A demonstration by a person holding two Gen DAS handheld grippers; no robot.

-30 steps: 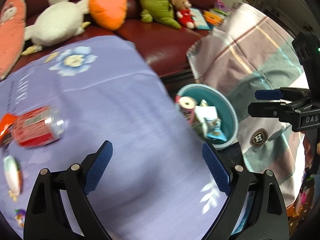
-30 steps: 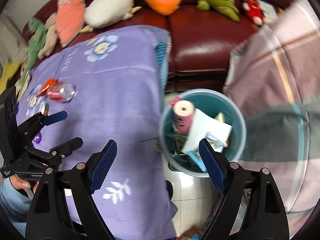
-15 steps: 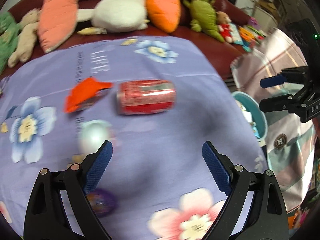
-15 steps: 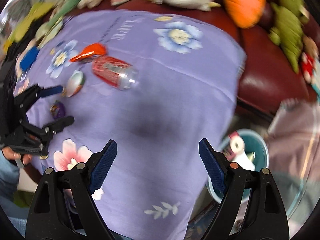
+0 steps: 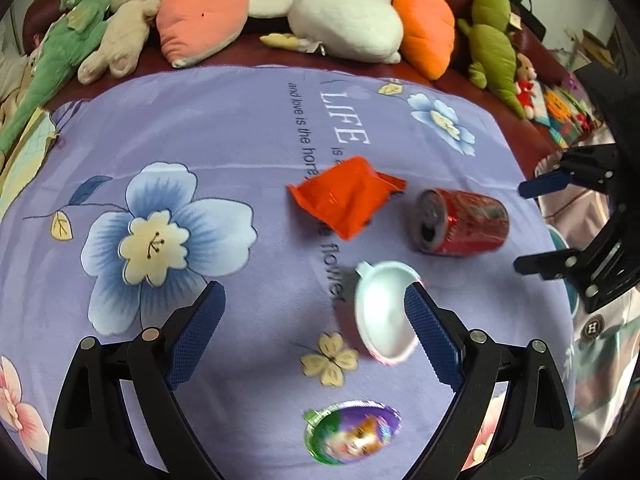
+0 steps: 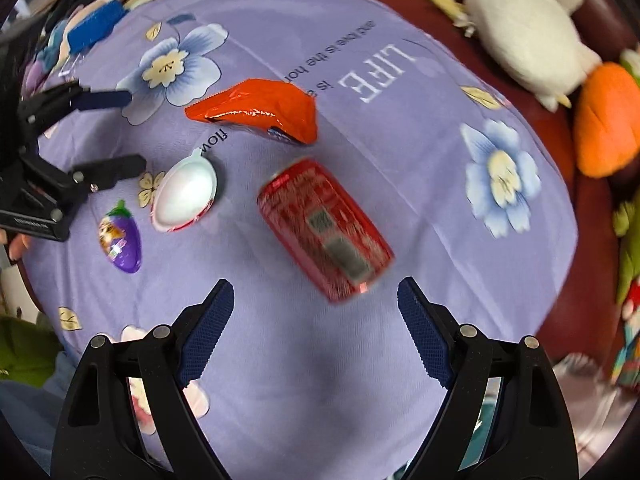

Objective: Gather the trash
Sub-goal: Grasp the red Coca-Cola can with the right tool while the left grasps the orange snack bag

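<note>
Can ahead of your right claw

Your right gripper, jaws wide and empty, sat nearest the red can, which lay on its side just ahead, long axis slanting left-to-right.

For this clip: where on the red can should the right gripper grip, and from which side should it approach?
Probably mid-body, from above. The red can lies on its side on the purple cloth, so its round wall faces up. The open right gripper sits just short of its near end; set the fingers across the width, clear of the orange wrapper.
</note>
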